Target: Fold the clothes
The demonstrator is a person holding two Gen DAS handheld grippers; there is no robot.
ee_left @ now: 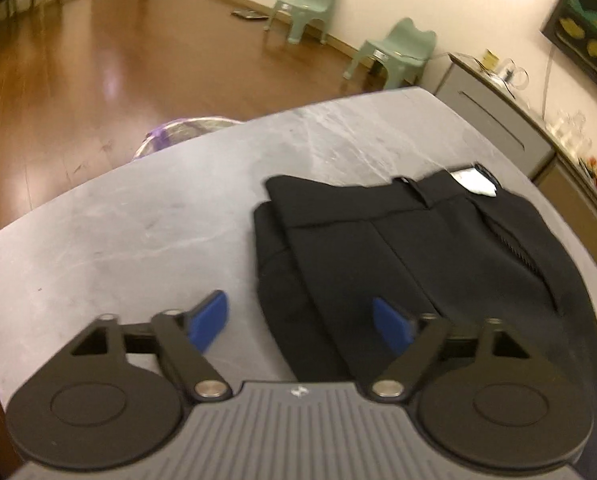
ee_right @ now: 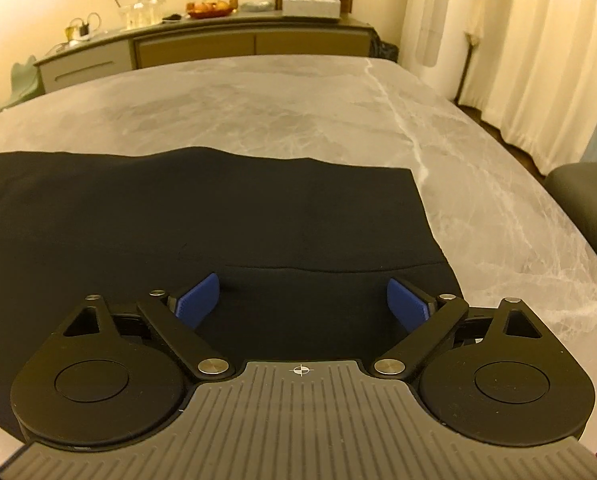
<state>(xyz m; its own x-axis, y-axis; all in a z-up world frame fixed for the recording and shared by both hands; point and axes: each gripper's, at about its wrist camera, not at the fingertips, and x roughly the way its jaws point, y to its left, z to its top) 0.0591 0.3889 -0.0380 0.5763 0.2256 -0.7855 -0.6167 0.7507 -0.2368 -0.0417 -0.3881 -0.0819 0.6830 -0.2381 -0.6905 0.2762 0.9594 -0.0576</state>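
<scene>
Your left gripper (ee_left: 300, 322) and right gripper (ee_right: 302, 300) are both hanging with jaws spread, gripping nothing. The black trousers (ee_left: 398, 248) are lying partly folded on the marble table (ee_left: 138, 216), directly under and ahead of both. If folding further, be pinching all layers along one edge together. Green chairs (ee_left: 394, 52) and the sideboard (ee_right: 218, 46) are standing well beyond, obstructing nothing.
</scene>
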